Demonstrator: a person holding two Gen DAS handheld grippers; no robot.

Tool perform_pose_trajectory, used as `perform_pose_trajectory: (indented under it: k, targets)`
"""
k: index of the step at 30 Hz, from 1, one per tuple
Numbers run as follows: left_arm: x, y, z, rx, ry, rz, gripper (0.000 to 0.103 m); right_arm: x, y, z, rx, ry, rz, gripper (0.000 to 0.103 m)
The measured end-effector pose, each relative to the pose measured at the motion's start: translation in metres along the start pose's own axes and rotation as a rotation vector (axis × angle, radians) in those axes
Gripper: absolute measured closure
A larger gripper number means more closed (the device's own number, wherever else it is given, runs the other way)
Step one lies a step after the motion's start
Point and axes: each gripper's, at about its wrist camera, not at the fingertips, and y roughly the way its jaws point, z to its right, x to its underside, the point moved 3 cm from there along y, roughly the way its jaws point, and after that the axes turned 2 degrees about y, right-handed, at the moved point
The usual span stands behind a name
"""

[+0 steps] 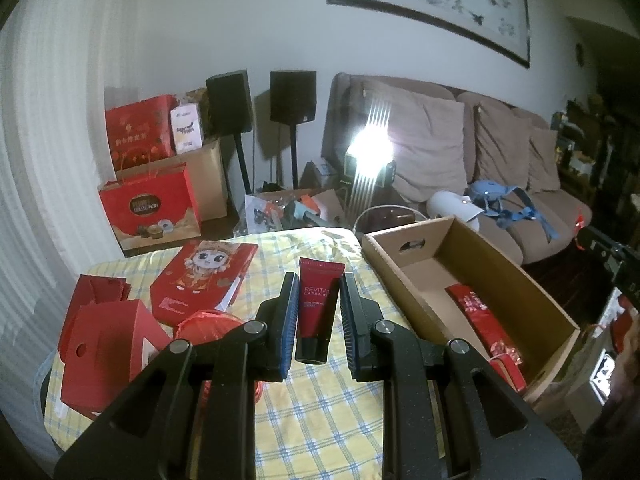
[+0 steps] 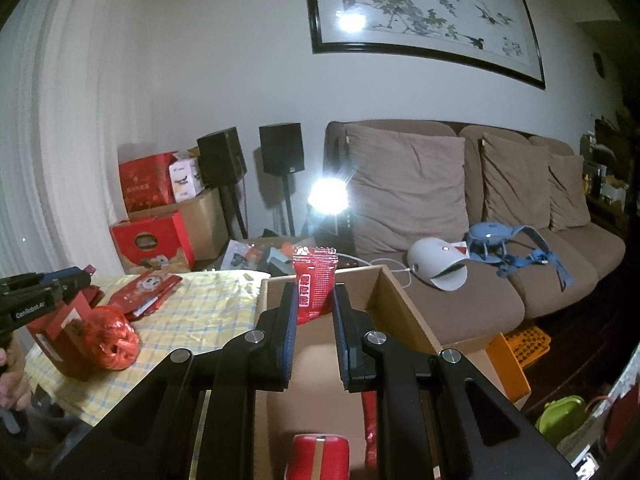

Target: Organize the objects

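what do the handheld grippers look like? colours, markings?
Both the left gripper and the right gripper match: matte black angular linkage bodies with round silver pivot pins, and fingers lined with blue ribbed pads. The left unit's side shows white "GenRobot.AI" lettering in the right wrist view. No cables visible.

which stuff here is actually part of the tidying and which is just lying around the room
Part of the job:
- red cream tube, held in the left gripper
- red sachet, held in the right gripper
- cardboard box, being filled
- red string ball
- red cartoon gift box

Just lying about:
- sofa
- speakers
- framed painting
- blue harness
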Motion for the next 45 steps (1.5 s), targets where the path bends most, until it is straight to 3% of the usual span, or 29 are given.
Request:
perform_pose_trajectory:
  k: [45]
  targets:
    - [-0.015,-0.005,0.048,0.087,0.04,0.047,0.084,0.003,-0.001,0.015,0.037,0.021,0.001,0.087]
